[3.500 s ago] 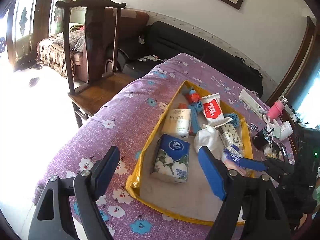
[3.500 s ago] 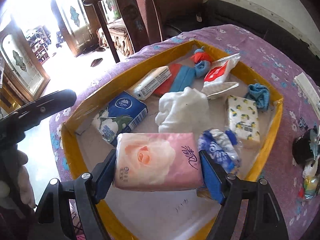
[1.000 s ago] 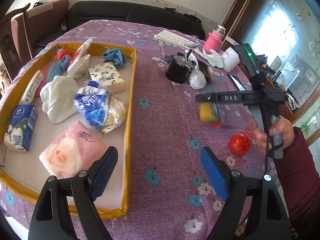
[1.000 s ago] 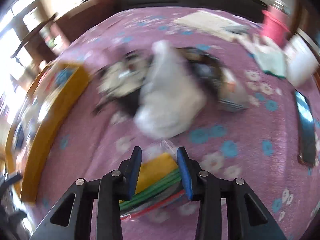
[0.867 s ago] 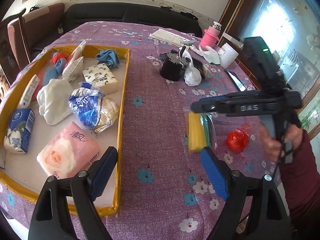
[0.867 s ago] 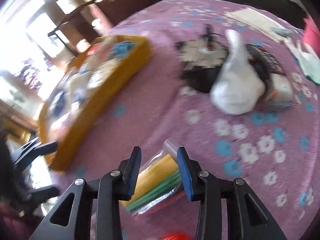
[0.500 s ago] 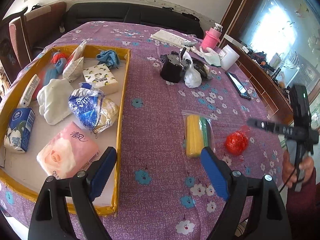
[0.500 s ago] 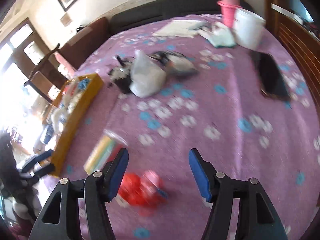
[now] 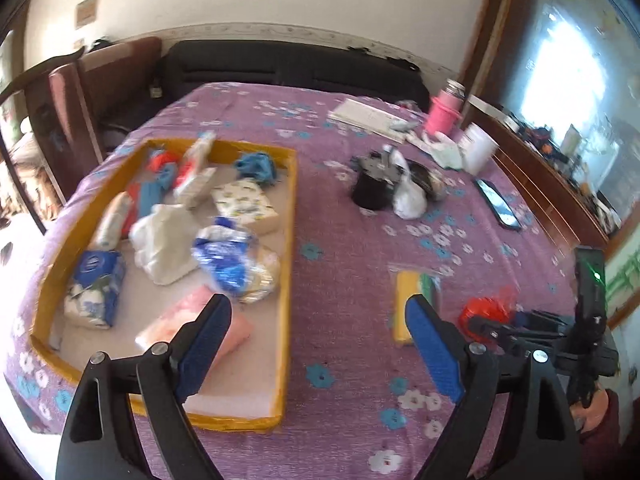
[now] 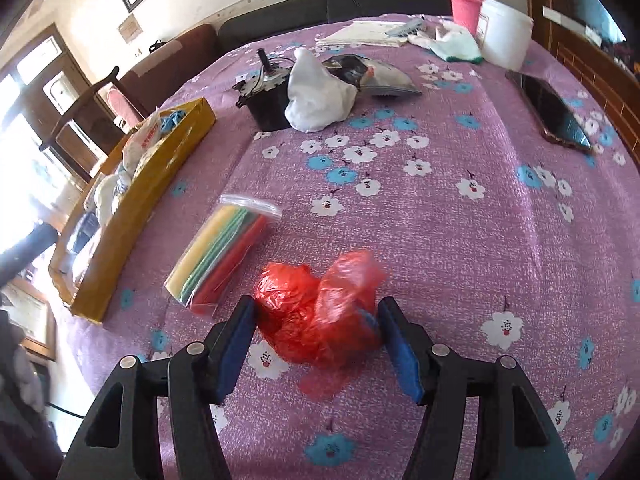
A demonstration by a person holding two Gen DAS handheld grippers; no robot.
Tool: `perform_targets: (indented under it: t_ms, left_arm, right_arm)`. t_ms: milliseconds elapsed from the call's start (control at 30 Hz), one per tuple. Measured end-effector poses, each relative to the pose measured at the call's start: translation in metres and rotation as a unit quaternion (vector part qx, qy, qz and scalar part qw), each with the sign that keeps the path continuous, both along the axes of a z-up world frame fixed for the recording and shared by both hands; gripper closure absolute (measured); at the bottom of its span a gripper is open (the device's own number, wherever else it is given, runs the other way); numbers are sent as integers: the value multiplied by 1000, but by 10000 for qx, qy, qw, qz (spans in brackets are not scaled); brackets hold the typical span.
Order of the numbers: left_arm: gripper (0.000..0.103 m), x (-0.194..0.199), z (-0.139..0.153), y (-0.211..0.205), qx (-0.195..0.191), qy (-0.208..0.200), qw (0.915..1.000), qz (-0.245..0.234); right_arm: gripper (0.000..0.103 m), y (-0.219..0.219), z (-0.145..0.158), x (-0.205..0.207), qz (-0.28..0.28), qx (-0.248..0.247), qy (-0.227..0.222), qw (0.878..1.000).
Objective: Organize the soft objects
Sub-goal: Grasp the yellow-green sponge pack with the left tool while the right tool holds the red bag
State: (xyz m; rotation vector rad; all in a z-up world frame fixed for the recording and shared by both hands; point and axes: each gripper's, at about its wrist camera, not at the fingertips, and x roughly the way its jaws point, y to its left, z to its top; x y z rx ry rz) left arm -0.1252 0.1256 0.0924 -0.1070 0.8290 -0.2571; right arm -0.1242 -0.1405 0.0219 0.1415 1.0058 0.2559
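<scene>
Red plastic bag [image 10: 320, 316] now sits between closing right tongs [image 10: 316, 344]; zip pouch [image 10: 224, 252] released; left tongs [image 9: 316, 344] wide.

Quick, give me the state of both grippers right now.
Left gripper: open, holding nothing.
Right gripper: jaws closing around the red bag, pads not yet pressing it.

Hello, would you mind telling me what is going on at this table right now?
A person is sorting soft things into the yellow tray on the purple floral tablecloth. The right hand-held gripper is closing around a crumpled red plastic bag, which lies between its pads on the cloth. Beside it lies a clear zip bag of coloured cloths, not yet in the tray. The left hand-held gripper hangs open and empty near the tray, which already holds tissue packs and other items.
</scene>
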Motion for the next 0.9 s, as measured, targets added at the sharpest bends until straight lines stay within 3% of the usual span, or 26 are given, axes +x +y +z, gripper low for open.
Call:
perform_targets:
  t_ms: [100,267,567,667,733,767,900]
  left_arm:
    - [15,7,-8,-27,-58,190,9990,-402]
    - [15,22,-32,-79,379,432,9939,-946]
    - [15,52,-78,-133,956,879,9828,-1316]
    - [14,45,-80,-141,1148,761,9796,-1461]
    - [33,42,-77,-139,1076,701,9803,-1498]
    - [65,41,-74,-136,1144,637,9806,-1457]
    - [67,38,-58,-110,562,617,9878,-1317]
  right_arm:
    - [54,-9,0,-2,-179,54,-37,9998]
    - [54,-39,-2,-5,-553,161,43,9983]
    - [53,-60,-1,-15,-752,191,10,9970]
    - [53,-59,-1,-16,-730,182,-6,9972]
    - [53,-58,-1,-14,-715,171,-3,9973]
    - [53,-57,-1,-14,-711,157,-1,9973]
    - [53,-52,2,-14,-676,89,-15,9977]
